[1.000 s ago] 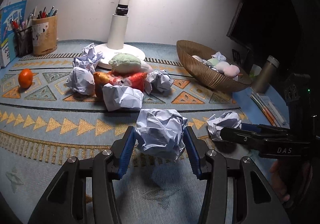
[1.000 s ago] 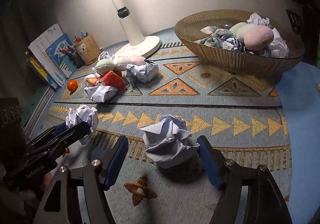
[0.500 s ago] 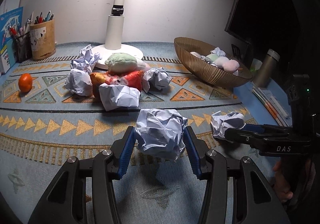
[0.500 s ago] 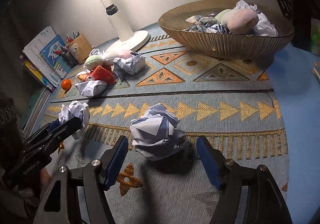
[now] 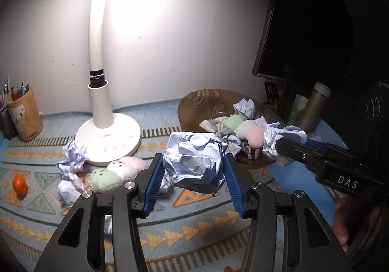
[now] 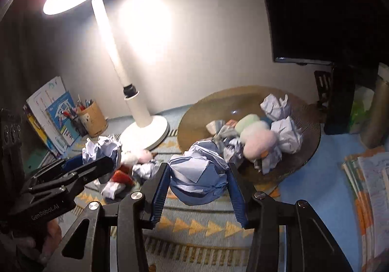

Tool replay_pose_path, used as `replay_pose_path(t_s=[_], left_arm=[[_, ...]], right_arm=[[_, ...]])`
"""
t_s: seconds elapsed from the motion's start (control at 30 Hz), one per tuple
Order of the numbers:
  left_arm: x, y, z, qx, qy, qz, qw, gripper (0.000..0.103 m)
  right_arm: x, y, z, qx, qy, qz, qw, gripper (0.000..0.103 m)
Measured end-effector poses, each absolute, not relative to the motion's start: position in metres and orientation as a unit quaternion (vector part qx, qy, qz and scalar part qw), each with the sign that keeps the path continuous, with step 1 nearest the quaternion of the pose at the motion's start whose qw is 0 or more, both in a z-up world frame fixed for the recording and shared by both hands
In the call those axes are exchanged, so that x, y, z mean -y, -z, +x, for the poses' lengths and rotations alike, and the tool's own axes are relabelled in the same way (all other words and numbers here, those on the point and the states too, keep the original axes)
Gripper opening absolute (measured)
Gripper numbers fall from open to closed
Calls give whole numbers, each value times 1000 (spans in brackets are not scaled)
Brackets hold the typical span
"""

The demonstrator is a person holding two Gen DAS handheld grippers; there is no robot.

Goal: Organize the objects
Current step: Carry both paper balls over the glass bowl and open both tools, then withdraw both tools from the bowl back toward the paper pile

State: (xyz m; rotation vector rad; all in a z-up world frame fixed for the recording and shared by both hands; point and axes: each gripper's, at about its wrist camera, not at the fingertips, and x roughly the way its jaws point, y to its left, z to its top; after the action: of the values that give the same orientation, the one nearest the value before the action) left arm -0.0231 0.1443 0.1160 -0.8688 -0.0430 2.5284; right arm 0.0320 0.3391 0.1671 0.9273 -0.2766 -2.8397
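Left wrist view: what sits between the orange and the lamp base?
In the left wrist view, crumpled paper balls lie between the orange and the lamp base; the upper one touches the base.

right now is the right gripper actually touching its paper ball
Touching. In the right wrist view both blue pads of the right gripper press the sides of the crumpled paper ball, which hangs clear of the mat; its jaws have just closed on it.

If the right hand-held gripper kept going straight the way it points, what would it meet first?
Probably the woven bowl: the right hand-held gripper, shut on a crumpled paper ball, aims at its near rim and the plush toys inside. Depth is uncertain.
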Motion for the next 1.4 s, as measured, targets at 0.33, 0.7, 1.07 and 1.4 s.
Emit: replay_pose_path(t_s=[0.33, 0.7, 1.07, 1.4], left_arm=[[-203, -92, -98, 30, -916, -323, 236, 54], [-188, -89, -85, 50, -900, -339, 271, 79], [-81, -167, 14, 75, -948, -230, 208, 85], [45, -92, 31, 100, -955, -276, 50, 85]], right_arm=[[-389, -178, -88, 174, 924, 339, 28, 46], [-401, -164, -79, 186, 920, 344, 33, 75], [-316, -214, 8, 124, 944, 292, 87, 74], [-226, -118, 23, 91, 930, 340, 105, 75]])
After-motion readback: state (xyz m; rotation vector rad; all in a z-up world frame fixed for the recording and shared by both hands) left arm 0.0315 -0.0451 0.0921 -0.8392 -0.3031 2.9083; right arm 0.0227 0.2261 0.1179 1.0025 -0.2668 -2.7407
